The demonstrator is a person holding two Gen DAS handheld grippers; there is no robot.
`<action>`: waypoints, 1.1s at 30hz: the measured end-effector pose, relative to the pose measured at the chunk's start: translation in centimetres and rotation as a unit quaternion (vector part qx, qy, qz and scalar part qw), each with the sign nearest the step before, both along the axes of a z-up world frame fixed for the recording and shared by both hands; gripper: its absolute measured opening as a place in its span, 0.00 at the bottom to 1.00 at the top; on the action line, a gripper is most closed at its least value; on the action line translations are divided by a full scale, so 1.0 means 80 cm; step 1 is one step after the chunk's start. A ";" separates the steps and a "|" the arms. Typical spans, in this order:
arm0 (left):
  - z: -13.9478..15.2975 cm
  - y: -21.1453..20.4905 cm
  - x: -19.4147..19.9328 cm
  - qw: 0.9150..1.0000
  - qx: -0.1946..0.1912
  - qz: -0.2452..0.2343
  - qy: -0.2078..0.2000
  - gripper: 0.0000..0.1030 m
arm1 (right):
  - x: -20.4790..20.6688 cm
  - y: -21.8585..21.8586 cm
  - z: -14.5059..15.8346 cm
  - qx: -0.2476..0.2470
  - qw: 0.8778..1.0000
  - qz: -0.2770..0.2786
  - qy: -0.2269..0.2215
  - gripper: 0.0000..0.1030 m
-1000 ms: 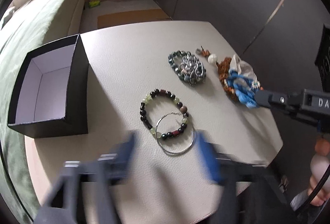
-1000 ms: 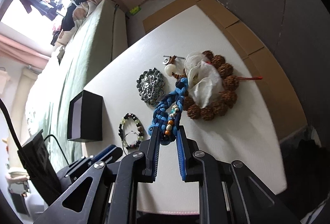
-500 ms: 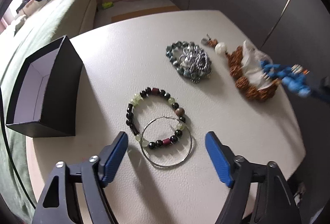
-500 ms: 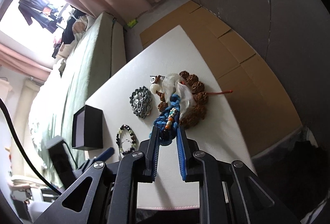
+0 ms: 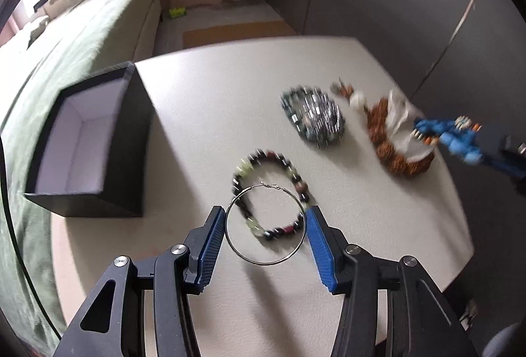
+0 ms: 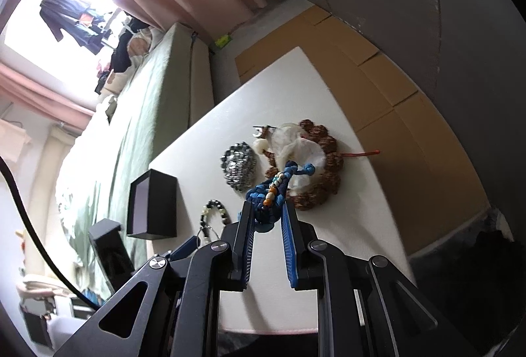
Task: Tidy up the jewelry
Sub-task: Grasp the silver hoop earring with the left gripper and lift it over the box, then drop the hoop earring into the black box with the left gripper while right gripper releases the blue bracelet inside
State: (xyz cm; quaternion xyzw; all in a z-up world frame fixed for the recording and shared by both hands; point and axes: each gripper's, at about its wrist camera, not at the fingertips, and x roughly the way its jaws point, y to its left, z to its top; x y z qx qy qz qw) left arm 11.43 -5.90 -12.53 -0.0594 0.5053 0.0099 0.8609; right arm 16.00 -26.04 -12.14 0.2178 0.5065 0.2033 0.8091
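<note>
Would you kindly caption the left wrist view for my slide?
Left gripper closing around the silver hoop overlapping a beaded bracelet beside an open black box.

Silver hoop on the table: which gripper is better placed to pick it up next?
Left. The left gripper straddles the silver hoop, jaws closing; the right gripper is shut on the blue braided bracelet.

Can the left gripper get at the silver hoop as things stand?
Probably yes: the left gripper is closing with the silver hoop between its fingers, nothing above it, though the beaded bracelet overlaps the hoop.
</note>
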 end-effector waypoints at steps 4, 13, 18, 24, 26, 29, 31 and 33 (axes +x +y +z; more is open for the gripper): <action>0.023 0.024 -0.007 0.999 -0.017 0.013 -0.027 0.50 | -0.003 0.018 0.007 0.010 1.000 0.015 -0.015 0.17; 0.065 0.086 -0.020 0.994 -0.040 0.060 -0.084 0.50 | -0.001 0.054 0.011 0.032 0.998 0.039 -0.040 0.17; 0.067 0.130 -0.018 0.990 -0.050 0.096 -0.087 0.51 | 0.006 0.083 0.011 0.045 0.996 0.055 -0.050 0.17; 0.069 0.172 -0.016 0.985 -0.060 0.130 -0.096 0.51 | 0.013 0.119 0.006 0.060 0.994 0.078 -0.055 0.17; 0.069 0.186 -0.013 0.982 -0.070 0.144 -0.099 0.52 | 0.013 0.128 0.004 0.067 0.993 0.086 -0.055 0.18; 0.067 0.204 -0.012 0.978 -0.099 0.154 -0.096 0.64 | 0.018 0.147 -0.001 0.083 0.990 0.101 -0.050 0.17; 0.069 0.217 -0.017 0.974 -0.111 0.168 -0.105 0.73 | 0.022 0.159 -0.006 0.099 0.988 0.112 -0.046 0.18; 0.072 0.229 -0.023 0.970 -0.118 0.181 -0.113 0.73 | 0.022 0.173 -0.008 0.113 0.985 0.121 -0.047 0.18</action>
